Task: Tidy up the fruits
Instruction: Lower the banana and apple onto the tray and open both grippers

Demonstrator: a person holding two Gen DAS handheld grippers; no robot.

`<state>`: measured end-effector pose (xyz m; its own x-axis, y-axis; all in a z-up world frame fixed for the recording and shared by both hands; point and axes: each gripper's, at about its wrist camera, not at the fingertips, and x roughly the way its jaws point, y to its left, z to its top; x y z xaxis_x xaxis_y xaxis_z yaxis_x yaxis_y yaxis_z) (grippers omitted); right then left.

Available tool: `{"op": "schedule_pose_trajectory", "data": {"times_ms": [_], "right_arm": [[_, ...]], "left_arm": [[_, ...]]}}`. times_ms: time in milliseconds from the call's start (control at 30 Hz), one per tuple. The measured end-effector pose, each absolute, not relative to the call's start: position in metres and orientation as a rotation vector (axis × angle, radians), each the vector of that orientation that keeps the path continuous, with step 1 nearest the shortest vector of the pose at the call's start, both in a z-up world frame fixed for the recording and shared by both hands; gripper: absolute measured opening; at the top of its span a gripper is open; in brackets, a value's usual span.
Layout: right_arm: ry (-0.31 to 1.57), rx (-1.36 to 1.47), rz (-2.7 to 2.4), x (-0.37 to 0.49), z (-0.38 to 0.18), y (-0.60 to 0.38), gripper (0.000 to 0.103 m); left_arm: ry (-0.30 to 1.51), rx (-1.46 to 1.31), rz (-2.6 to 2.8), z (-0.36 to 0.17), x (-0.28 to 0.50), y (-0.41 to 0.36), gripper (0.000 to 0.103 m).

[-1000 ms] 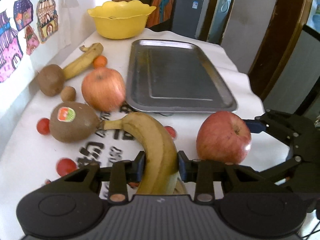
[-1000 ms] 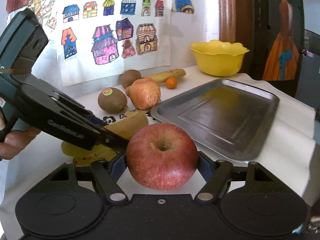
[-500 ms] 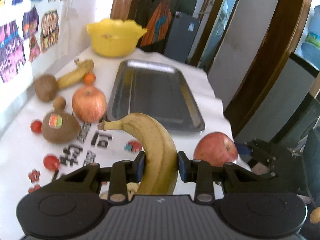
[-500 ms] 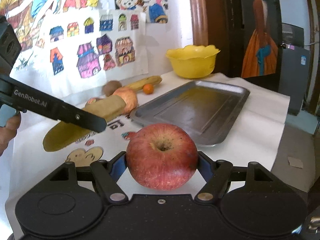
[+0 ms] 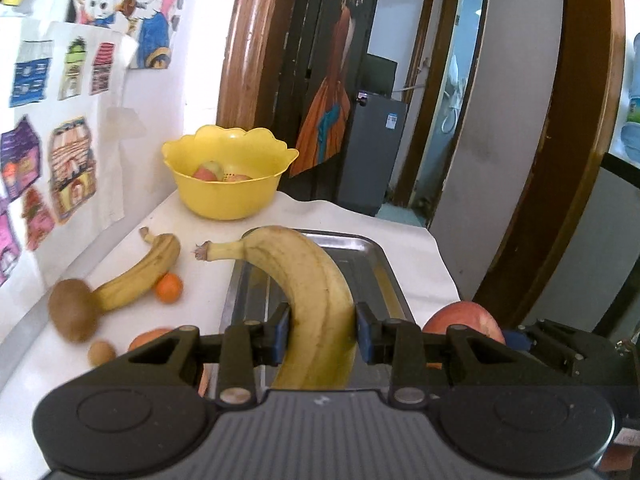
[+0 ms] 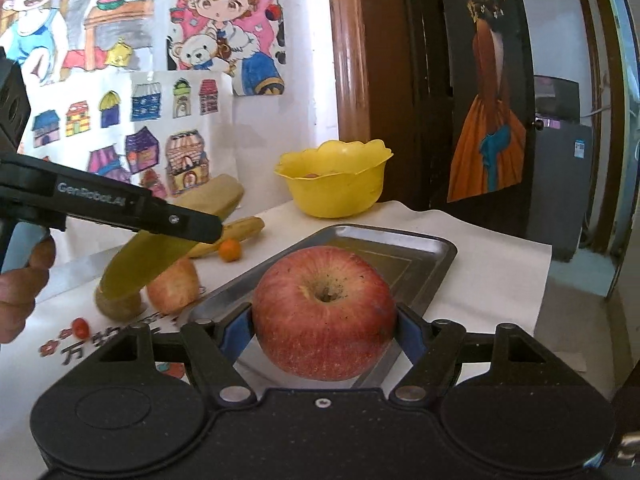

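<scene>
My left gripper is shut on a yellow banana and holds it in the air above the near end of the metal tray. My right gripper is shut on a red apple, also held above the tray. The apple shows at the right in the left wrist view. The banana and left gripper show at the left in the right wrist view.
A yellow bowl with fruit inside stands at the table's far end. On the white cloth left of the tray lie a second banana, a small orange, a kiwi and another apple. A wall with drawings runs along the left.
Both grippers have risen and moved forward with their fruit, from above the cloth at the near end to above the tray. The table fruits have not moved.
</scene>
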<state>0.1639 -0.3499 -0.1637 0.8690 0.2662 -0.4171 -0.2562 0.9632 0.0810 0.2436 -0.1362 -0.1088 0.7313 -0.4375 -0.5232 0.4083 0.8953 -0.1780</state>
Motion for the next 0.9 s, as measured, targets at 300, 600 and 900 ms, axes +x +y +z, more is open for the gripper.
{"op": "schedule_pose_trajectory", "data": {"times_ms": [300, 600, 900], "right_arm": [[0.512, 0.005, 0.293, 0.195, -0.178, -0.338, 0.075], [0.585, -0.068, 0.260, 0.211, -0.183, -0.327, 0.075], [0.642, -0.085, 0.254, 0.221, -0.189, -0.324, 0.075]], "left_arm": [[0.627, -0.028, -0.478, -0.142, 0.280, -0.158, 0.036], [0.708, -0.016, -0.458, -0.166, 0.301, -0.164, 0.036], [0.749, -0.014, -0.454, -0.175, 0.309, -0.166, 0.037]]}}
